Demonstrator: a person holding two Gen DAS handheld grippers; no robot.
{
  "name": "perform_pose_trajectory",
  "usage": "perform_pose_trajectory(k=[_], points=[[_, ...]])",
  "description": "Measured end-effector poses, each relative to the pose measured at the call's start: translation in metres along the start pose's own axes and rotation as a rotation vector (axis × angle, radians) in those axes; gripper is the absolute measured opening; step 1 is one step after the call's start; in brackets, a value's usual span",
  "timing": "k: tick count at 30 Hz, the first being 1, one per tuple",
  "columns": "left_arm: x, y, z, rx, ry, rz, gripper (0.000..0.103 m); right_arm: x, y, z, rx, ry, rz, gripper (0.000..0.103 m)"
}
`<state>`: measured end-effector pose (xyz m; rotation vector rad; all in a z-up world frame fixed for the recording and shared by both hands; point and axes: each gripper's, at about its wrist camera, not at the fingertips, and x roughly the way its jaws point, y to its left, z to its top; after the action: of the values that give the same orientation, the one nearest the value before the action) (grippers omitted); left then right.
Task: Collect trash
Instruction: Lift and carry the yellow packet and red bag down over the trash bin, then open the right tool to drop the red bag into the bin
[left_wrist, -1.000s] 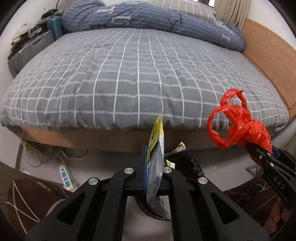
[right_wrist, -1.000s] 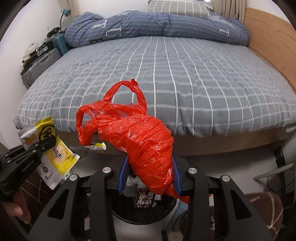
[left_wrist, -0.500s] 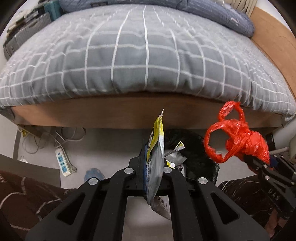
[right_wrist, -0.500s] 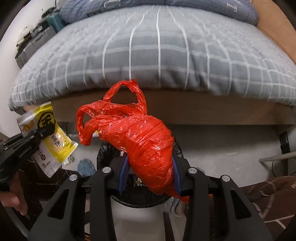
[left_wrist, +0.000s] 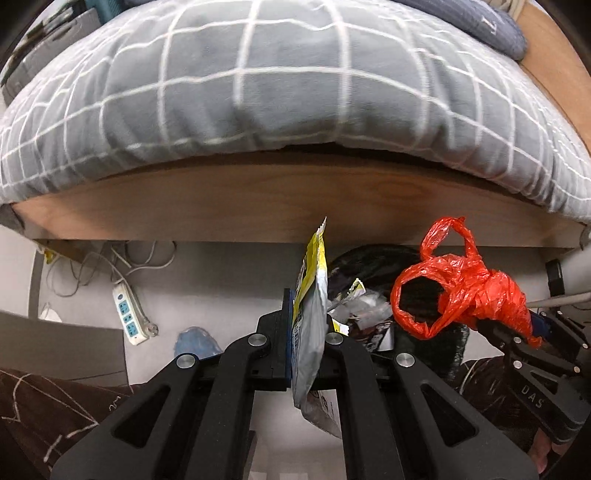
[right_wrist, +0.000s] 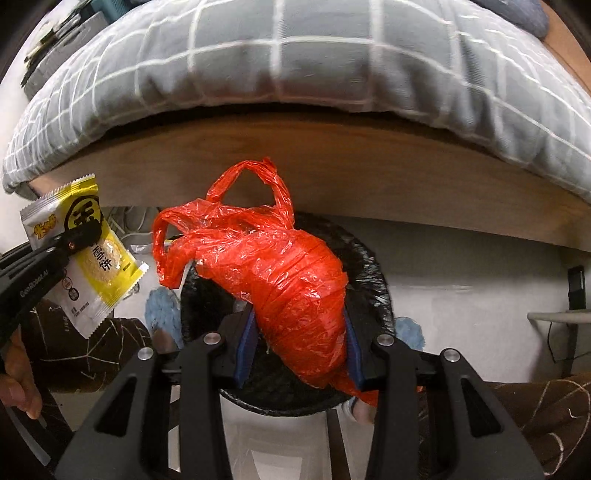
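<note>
Left wrist view: bed (left_wrist: 280, 92) with grey checked quilt across upper frame, wooden base board beneath, pale floor (left_wrist: 229, 280) below. Power strip (left_wrist: 127, 314) and loose cables at left, under bed edge. Left gripper (left_wrist: 306, 332) at lower centre, pressed together on yellow snack wrapper (left_wrist: 312, 295) standing edge-on. Right gripper (left_wrist: 517, 332) at right, pinching crumpled red plastic bag (left_wrist: 465, 291). Black-lined trash bin (left_wrist: 373, 266) between them, just below bed board, wrappers already inside. Right wrist view: red bag directly over bin opening; bare floor (right_wrist: 461, 258) at right, little room between bin rim and bed board
</note>
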<state>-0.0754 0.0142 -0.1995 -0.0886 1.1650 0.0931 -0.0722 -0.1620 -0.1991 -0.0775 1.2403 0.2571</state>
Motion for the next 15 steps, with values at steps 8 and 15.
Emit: perform_pose_trajectory(k=[8,15], points=[[0.001,0.017,-0.004,-0.008,-0.011,0.029,0.002,0.002,0.019,0.005,-0.063,-0.015,0.016,0.052],[-0.003,0.004,0.0,0.011,-0.014,0.015,0.002,-0.007,0.009,0.002,-0.055,-0.056,-0.005,0.079]])
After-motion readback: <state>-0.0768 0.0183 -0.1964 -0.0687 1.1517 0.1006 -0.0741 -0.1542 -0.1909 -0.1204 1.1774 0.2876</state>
